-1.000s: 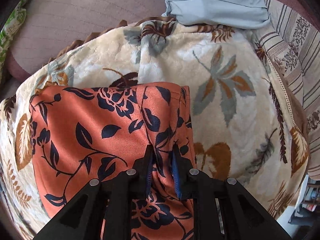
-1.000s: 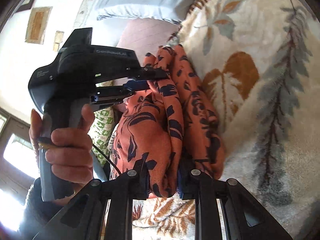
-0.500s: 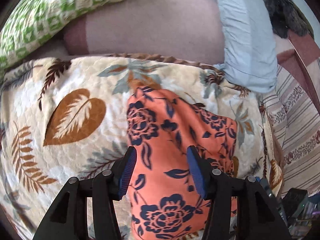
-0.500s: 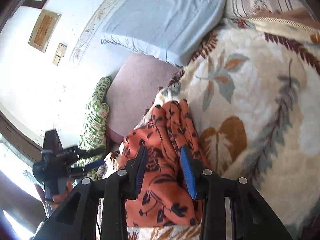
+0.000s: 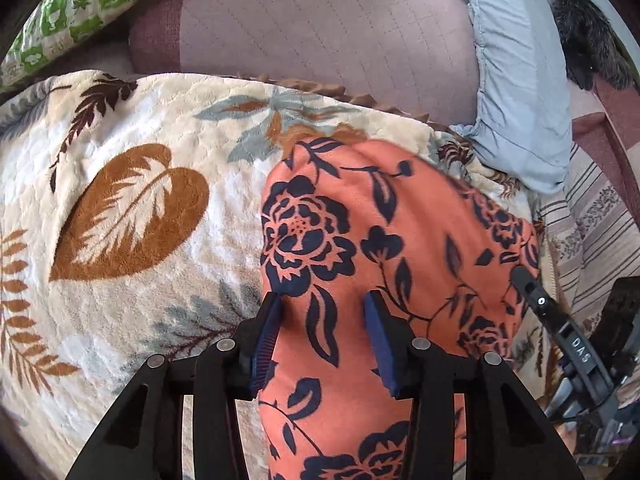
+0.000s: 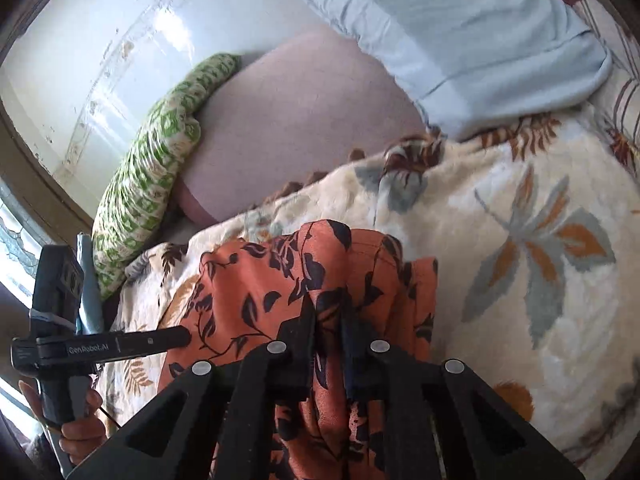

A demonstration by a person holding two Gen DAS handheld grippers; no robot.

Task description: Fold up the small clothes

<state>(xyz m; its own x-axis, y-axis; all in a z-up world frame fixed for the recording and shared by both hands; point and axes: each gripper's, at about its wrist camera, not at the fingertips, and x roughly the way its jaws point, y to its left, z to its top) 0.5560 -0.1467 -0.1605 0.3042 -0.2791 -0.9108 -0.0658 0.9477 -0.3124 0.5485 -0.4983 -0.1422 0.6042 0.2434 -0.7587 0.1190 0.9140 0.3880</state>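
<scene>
Currently the orange flowered garment (image 5: 400, 240) lies on the leaf-print blanket (image 5: 120, 208) of the bed, already doubled into a narrow strip that runs from about 12 o'clock down to 6 o'clock in the left wrist view.

Left hand-held gripper (image 5: 326, 336): jaws apart over the near part of the strip, cloth lying between the blue pads (image 5: 266, 336) but not pinched. They have just been closing a little.

Right hand-held gripper (image 6: 328, 332): jaws have just been closing and now clamp a bunched ridge of the same garment, near its edge toward 6 o'clock in the right wrist view. Folds stack up on the 3 o'clock side of that ridge.

Surroundings: pink cushion (image 5: 320, 32) at 12 o'clock, green patterned pillow (image 5: 80, 4) at 10 o'clock, pale blue pillow (image 5: 520, 80) at 2 o'clock.

Progress, as I judge it: at least one lengthwise fold is done. The strip is uneven, with a rumpled edge on the right-hand side. Left to do: probably a crosswise fold to shorten it, then smoothing and setting it aside. No other small clothes in view, so how many remain I cannot tell.
</scene>
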